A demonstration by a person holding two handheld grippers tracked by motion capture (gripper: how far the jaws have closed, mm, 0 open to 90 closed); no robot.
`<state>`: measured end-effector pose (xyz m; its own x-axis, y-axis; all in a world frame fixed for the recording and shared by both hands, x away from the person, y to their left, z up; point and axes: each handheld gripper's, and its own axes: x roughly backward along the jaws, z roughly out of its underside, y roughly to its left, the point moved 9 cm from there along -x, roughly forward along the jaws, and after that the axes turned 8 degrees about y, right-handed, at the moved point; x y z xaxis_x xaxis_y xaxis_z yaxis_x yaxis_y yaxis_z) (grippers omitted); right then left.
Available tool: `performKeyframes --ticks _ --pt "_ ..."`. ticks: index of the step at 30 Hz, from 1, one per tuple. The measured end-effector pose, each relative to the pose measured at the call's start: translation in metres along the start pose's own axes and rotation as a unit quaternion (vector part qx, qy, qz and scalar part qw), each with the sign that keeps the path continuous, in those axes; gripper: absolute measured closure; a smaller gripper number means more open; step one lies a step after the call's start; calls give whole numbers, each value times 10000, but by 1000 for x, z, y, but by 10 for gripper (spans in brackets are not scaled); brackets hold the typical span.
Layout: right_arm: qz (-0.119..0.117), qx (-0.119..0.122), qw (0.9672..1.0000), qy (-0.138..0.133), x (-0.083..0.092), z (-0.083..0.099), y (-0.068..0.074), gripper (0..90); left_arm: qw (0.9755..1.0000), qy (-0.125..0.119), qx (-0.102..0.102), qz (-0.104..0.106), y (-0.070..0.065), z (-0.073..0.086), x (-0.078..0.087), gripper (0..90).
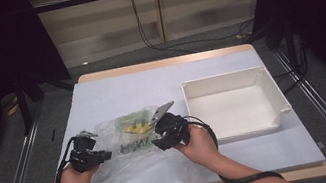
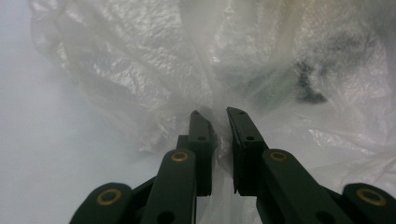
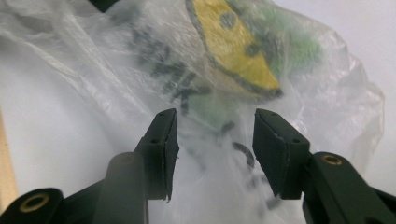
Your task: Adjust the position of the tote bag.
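Plastic bag: thin, limp, slippery film, light. Left tool pinches a fold between near-closed jaws; right tool half-open, film loose between. Grab bunched edge.

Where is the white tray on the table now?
In the high view, the white tray sits on the right half of the table, just right of the plastic bag.
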<state>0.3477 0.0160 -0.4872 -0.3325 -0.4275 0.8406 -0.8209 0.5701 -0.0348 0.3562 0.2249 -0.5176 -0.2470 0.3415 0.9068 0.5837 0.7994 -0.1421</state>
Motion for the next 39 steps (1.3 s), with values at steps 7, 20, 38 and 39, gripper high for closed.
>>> performKeyframes --ticks 7,20,38,39 --pt "-408 177 9990 32 4 -7 12 501 9987 -424 238 -128 10 -10 14 811" --pt "-438 345 9983 161 -26 -16 36 697 9990 -434 55 -118 5 -14 18 760" --pt "-862 63 9962 -43 -20 -18 35 568 9979 -529 -359 -34 -24 -24 22 360" --pt "-889 145 9959 -77 -19 -19 39 530 9979 -529 -359 -34 -24 -24 22 362"
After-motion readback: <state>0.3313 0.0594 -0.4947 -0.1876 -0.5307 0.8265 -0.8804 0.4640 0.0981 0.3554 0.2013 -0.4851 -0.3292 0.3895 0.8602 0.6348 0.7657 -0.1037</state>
